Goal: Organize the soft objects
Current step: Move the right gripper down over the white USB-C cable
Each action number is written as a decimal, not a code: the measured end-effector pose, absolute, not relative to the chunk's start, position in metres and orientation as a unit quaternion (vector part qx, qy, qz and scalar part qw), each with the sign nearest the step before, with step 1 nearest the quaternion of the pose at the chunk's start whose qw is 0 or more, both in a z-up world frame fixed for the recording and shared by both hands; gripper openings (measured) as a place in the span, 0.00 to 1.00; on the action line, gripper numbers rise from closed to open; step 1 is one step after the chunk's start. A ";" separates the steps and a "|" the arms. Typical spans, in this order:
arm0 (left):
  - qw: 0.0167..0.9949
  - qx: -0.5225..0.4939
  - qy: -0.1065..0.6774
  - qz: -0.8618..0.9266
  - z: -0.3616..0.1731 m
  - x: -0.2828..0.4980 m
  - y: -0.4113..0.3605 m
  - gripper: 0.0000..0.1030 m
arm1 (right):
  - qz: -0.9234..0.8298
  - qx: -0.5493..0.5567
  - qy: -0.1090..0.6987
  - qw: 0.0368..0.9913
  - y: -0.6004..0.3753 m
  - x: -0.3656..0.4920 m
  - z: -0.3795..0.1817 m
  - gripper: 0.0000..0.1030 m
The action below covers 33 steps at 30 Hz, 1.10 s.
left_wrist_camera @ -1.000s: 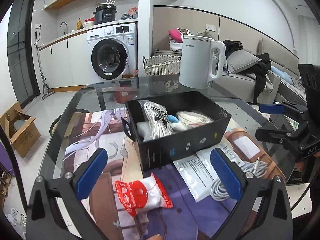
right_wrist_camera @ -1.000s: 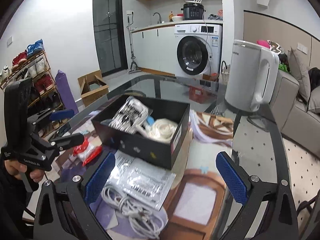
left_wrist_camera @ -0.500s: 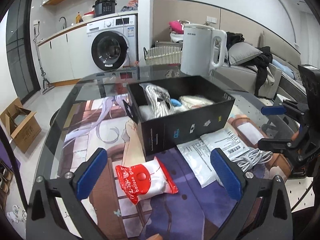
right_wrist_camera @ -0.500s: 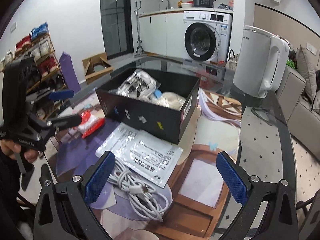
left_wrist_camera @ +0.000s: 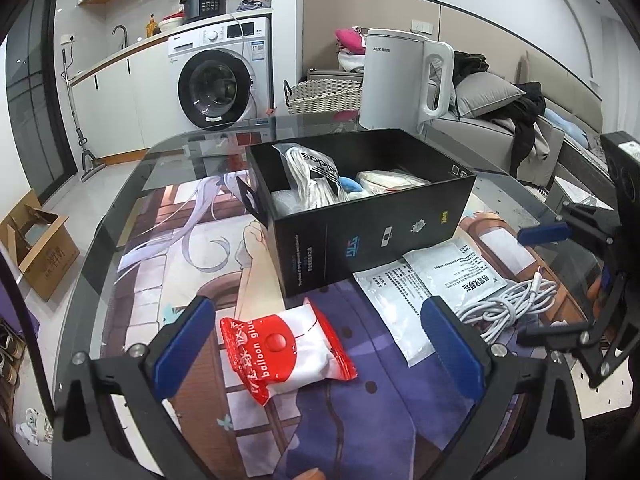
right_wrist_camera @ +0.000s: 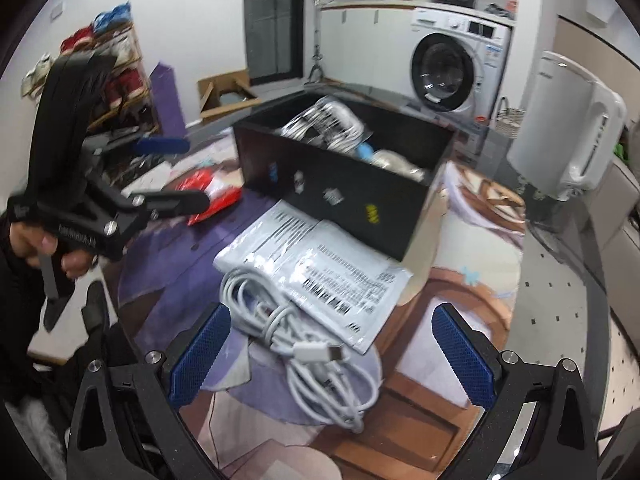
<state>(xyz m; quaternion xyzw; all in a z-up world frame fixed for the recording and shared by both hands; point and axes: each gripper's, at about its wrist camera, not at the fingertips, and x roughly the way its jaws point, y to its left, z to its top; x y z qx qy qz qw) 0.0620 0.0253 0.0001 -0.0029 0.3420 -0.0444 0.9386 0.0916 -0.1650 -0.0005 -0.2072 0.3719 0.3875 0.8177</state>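
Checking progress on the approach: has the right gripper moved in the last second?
Yes. The right gripper has come down toward the white cable bundle, which now lies between its open jaws, nearer than the black box.

Two close wrist views, converging on the shared black box [left_wrist_camera: 360, 216] [right_wrist_camera: 344, 176].

White walls enclose an open room with a pale tiled floor [left_wrist_camera: 38, 208]. A front-loading washing machine [left_wrist_camera: 218, 76] sits under a white counter [left_wrist_camera: 120, 54] carrying a sink tap [left_wrist_camera: 120, 32] and a black cooker [left_wrist_camera: 205, 0]. A wicker basket [left_wrist_camera: 322, 96] stands beside it. To the right is a grey sofa [left_wrist_camera: 492, 128] with a cushion [left_wrist_camera: 488, 94] and dark clothes [left_wrist_camera: 528, 120]. An open cardboard box [left_wrist_camera: 38, 246] lies on the floor. A shoe rack [right_wrist_camera: 116, 76] stands against the wall near a dark glass door [right_wrist_camera: 272, 20].
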 end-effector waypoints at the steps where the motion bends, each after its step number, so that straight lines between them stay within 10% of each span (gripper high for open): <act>1: 0.938 -0.002 0.343 -0.045 0.000 0.062 0.025 1.00 | 0.394 -0.207 0.376 0.813 -0.164 0.091 -0.003 0.99; 16: 0.937 -0.003 0.345 -0.043 -0.002 0.063 0.027 1.00 | 0.489 -0.189 0.407 0.748 -0.153 0.071 -0.012 0.98; 33: 0.929 -0.011 0.367 -0.039 -0.009 0.066 0.035 1.00 | 0.490 -0.215 0.385 0.752 -0.141 0.066 -0.026 0.50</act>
